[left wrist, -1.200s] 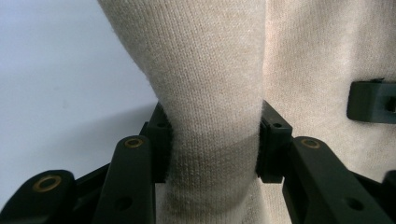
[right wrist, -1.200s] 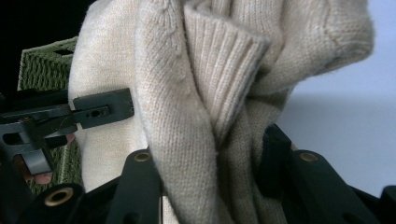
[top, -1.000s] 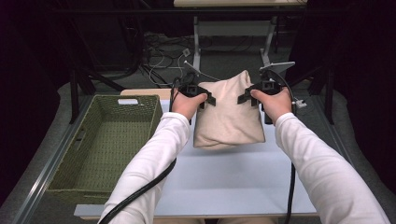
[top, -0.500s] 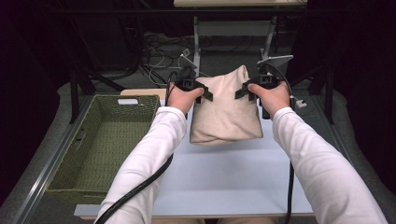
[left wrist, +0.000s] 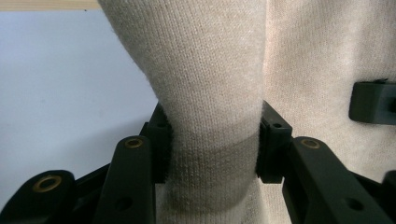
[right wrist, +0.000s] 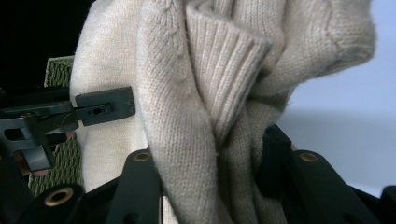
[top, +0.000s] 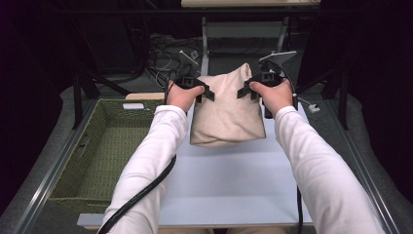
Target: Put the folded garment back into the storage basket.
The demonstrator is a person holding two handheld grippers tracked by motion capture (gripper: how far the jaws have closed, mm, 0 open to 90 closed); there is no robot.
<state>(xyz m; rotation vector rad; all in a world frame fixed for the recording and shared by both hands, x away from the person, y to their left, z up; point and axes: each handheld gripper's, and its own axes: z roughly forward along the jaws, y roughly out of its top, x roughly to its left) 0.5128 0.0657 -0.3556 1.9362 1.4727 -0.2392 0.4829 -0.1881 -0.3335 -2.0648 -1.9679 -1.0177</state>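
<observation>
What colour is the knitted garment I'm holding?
Beige sweater, plain fine knit with a ribbed cuff; clearest in the right gripper view.

Room dark; white tabletop (top: pixel 229 185) lit; grey carpet floor (top: pixel 63 105); cables (top: pixel 168 61) beyond; metal table legs (top: pixel 204 44) behind

Both grippers (top: pixel 208 92) (top: pixel 245 90) are black with brass rivets (left wrist: pixel 134 143); black cables (top: pixel 146 192) trail under the white sleeves (top: pixel 316 165).

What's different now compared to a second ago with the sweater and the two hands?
Both hands have carried the beige sweater a little farther from the person and higher. The left tool and right tool stay clamped on its upper corners. The green basket and white board haven't moved.
</observation>
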